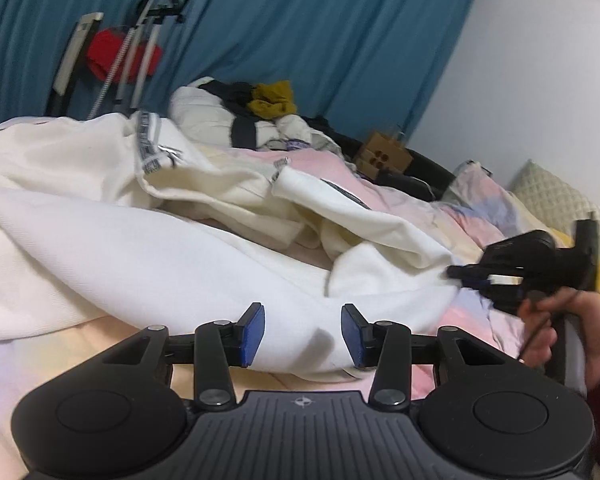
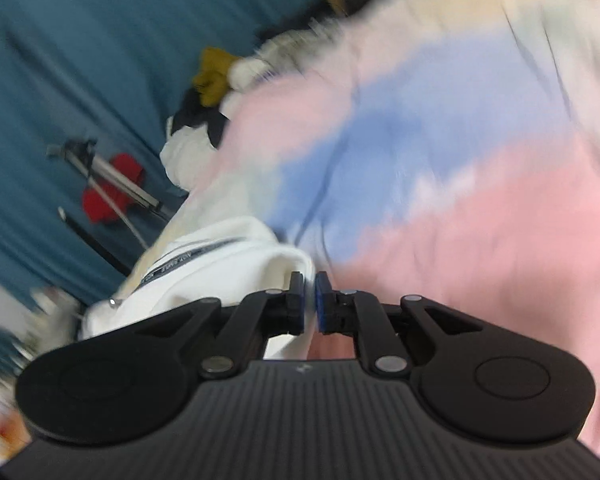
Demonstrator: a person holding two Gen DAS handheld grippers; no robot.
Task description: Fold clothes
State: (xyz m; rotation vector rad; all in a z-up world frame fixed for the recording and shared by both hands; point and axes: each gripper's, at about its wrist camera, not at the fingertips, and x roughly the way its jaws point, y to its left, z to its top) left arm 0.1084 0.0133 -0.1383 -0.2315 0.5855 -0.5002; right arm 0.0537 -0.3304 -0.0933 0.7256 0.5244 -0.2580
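Left gripper (image 1: 302, 336): jaws half-open, empty, over white knitted cotton garment (image 1: 148, 248). Right gripper (image 2: 309, 304): nearly closed; grip uncertain. We smooth before folding.

Open pastel bedding (image 2: 480, 200) was seen ahead of the right gripper (image 2: 310, 304), unobstructed. The left gripper's (image 1: 303, 334) forward path was blocked by the rumpled white garment (image 1: 140, 248). Farther back, passage was closed off by a clothes pile (image 1: 252, 116), a cardboard box (image 1: 384, 156) and the blue curtain (image 1: 320, 40).
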